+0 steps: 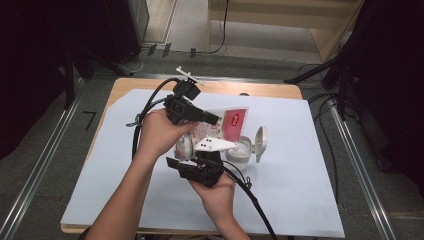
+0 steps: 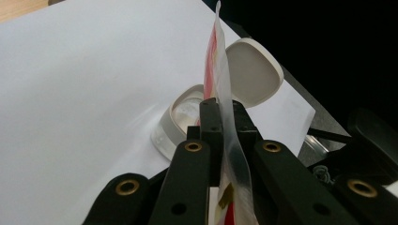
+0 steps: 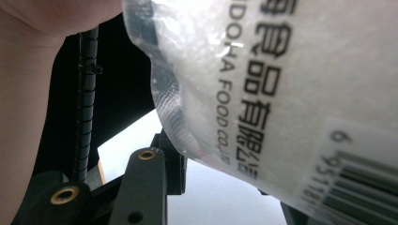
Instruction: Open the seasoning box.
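Food pouch point(image 1: 231, 124) above white sheet point(image 1: 300, 190); wooden table point(image 1: 260, 89).

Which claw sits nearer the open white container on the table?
Right. The right claw hangs right beside the white container, gripping the plastic bag. The left claw pinches the bag's upper edge, higher and farther back.

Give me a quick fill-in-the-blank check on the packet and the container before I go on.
1. The left gripper is shut on the ____ of the plastic food packet.
2. The hinged lid of the white container stands ____.
3. The white sheet covers most of the ____ table.
4. The packet's back carries black lettering and a ____.

Missing words: edge; open; wooden; barcode
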{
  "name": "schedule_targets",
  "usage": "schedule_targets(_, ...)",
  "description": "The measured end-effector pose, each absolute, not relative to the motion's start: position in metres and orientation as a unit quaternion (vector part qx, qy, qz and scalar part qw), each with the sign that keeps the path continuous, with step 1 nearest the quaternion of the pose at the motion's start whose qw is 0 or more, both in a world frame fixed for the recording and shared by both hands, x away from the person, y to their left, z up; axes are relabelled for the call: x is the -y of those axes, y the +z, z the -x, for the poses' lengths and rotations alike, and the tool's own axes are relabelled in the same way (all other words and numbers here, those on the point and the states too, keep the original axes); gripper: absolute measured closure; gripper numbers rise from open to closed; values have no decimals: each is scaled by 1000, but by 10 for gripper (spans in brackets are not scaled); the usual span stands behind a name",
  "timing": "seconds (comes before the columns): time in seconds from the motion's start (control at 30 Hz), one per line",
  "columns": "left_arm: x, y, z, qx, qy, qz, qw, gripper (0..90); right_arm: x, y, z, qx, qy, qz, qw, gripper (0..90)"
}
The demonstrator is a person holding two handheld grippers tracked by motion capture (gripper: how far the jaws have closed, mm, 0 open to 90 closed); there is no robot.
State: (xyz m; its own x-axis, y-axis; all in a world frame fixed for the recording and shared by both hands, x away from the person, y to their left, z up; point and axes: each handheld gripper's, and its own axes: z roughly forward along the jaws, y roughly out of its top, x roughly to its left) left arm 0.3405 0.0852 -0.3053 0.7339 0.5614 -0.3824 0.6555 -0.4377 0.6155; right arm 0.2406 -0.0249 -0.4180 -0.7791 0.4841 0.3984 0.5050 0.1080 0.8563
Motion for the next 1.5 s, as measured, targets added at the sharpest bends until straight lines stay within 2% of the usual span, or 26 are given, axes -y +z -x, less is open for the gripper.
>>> schedule_targets(1.5,-73,-306,-343,-352,-61,-847,393,885,34,-418,-244,736,-583,344,12,632)
